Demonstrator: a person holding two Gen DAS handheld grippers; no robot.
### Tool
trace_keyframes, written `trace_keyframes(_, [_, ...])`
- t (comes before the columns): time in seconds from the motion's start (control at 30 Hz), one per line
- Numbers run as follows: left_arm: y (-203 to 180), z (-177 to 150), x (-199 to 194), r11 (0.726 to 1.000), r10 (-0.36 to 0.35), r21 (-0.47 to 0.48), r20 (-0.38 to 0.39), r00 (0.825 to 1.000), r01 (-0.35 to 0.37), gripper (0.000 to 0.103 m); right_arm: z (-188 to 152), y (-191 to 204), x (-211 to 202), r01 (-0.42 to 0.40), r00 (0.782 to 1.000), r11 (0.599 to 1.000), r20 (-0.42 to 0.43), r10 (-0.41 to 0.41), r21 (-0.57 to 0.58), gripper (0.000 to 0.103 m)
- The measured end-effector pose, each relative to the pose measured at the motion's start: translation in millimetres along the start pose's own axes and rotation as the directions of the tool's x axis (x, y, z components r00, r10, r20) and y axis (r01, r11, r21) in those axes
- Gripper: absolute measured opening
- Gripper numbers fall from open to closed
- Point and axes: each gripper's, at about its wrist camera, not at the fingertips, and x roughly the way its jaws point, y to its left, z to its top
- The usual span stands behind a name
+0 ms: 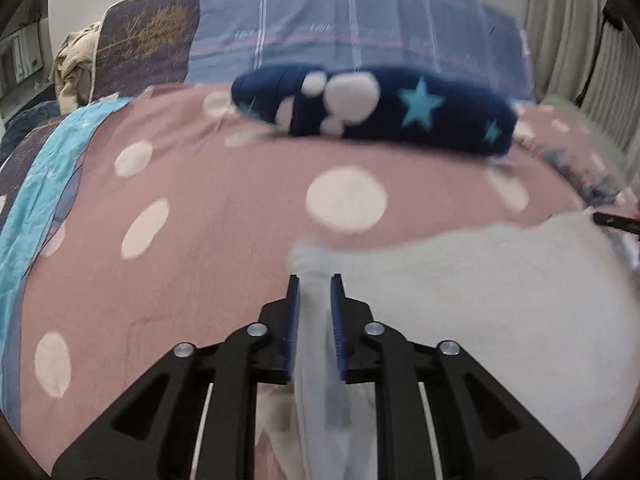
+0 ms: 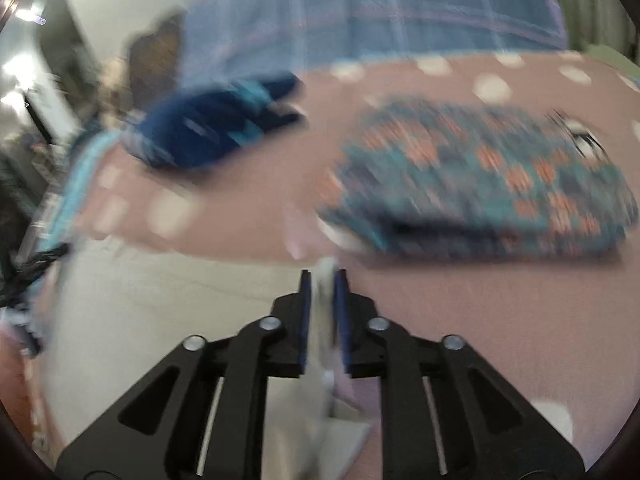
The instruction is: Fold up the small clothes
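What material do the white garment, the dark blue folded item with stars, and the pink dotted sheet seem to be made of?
White garment: thin, matte knit, probably cotton; it bunches softly between the pads.
Dark blue folded item: thick and plush, likely fleece; its edges are rounded and fuzzy.
Pink dotted sheet: flat woven cotton-like cloth, matte, with fine creases.

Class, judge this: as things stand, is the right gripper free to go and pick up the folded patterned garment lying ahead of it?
Probably not yet. The right gripper is shut on the white garment. The patterned garment lies unobstructed ahead on the pink dotted sheet, but the fingers must let go first.
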Motion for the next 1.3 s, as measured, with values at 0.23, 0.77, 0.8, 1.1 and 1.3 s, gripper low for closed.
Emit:
trace_keyframes(0.23, [-23.3,-57.2,-90.4,0.994,-0.107,-0.006,0.101,0.989,0.108,0.039,-75.8,-2.9,-87.0,-0.059,0.997,0.998,0.053,0.06,-0.021,0.024])
trace_keyframes(0.77, [-308.1,-128.3,-129.8,0.734,-0.525,0.436,-0.123,0.842,0.521,0.04,-210.5,-22.4,-182.0,-0.178,0.981,0.981,0.098,0.17,0.079,0.018])
trace_keyframes(0.8, [-328.6,-133.2,-127.4,0.708,-0.532,0.461,-0.15,0.833,0.535,0.041,-211.0,-27.7,-183.8,-0.176,0.98,0.98,0.106,0.166,0.091,0.018])
trace_keyframes(1.1, [-423.0,-156.1,-95.7,0.653,-0.361,0.663,-0.153,0.92,0.367,0.049,-212.3,-65.5,-184.1,-0.29,0.949,0.938,0.184,0.257,0.188,0.018])
trace_keyframes(1.3, [-396.2,-125.7,-100.6,0.735,-0.482,0.464,-0.154,0.862,0.494,0.003,-204.4,-77.4,-176.5,-0.308,0.946,0.931,0.171,0.276,0.198,0.02])
